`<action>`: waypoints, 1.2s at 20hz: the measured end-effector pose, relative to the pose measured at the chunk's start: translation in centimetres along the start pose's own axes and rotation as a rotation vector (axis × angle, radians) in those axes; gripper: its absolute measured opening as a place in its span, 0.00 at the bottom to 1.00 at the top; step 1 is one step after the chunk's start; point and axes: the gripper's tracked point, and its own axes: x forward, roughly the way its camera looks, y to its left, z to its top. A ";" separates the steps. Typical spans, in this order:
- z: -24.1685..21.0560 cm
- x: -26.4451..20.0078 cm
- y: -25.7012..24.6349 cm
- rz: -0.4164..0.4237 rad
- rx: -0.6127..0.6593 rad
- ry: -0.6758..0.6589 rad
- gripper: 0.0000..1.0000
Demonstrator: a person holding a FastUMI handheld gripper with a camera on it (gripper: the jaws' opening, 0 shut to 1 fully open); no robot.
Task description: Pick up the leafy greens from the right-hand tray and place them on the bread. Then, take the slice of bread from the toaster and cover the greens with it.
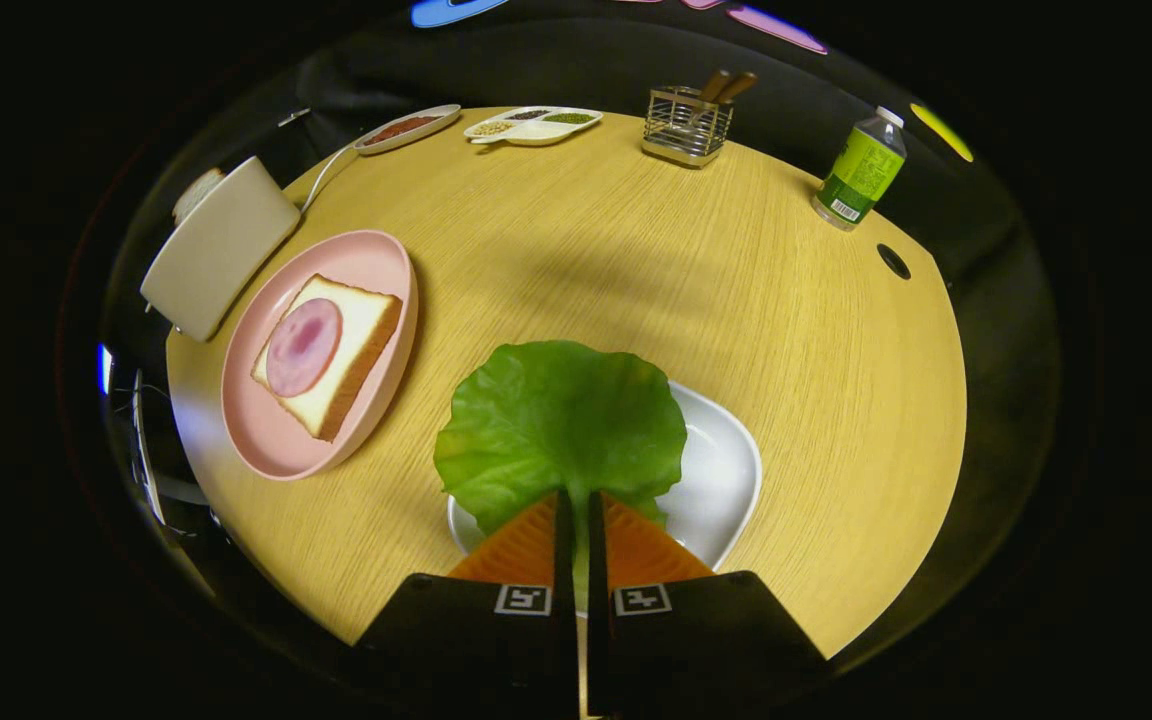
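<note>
A broad green lettuce leaf (pixel 561 425) hangs from my gripper (pixel 581 497), whose two fingers are shut on its stem end. The leaf covers the left part of a white tray (pixel 721 480) just ahead of the fingers. To the left, a pink plate (pixel 266 440) holds a slice of bread (pixel 341 345) with a round slice of ham (pixel 303 346) on top. Beyond the plate stands a cream toaster (pixel 219 245) with a bread slice (pixel 196 192) poking out of its far end.
All stand on a round wooden table (pixel 636 250). At its far edge are a small oval dish (pixel 406 128), a divided white dish (pixel 534 124) of seeds, a wire utensil holder (pixel 688 125), and a green-labelled bottle (pixel 860 170) to the right. A dark hole (pixel 893 261) lies near the bottle.
</note>
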 end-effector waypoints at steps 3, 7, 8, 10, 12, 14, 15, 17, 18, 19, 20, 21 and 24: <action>0.4 -1.1 0.0 -0.004 0.005 -0.032 0.06; 1.7 -4.2 0.8 0.009 0.036 -0.104 0.05; 2.1 -5.1 1.1 0.012 0.040 -0.122 0.06; 2.8 -6.8 2.2 0.028 0.040 -0.146 0.06; 3.4 -8.3 3.6 0.041 0.011 -0.152 0.05; 4.7 -9.5 5.8 0.067 -0.017 -0.169 0.05; 5.5 -9.9 7.0 0.082 -0.028 -0.178 0.05; 7.1 -10.4 9.6 0.112 -0.053 -0.189 0.06; 8.0 -10.4 10.9 0.124 -0.067 -0.191 0.06; 8.6 -10.3 11.9 0.132 -0.079 -0.190 0.05; 9.1 -10.0 12.9 0.135 -0.091 -0.184 0.05; 9.4 -9.7 13.7 0.141 -0.098 -0.178 0.05; 10.6 -9.0 15.7 0.154 -0.119 -0.173 0.05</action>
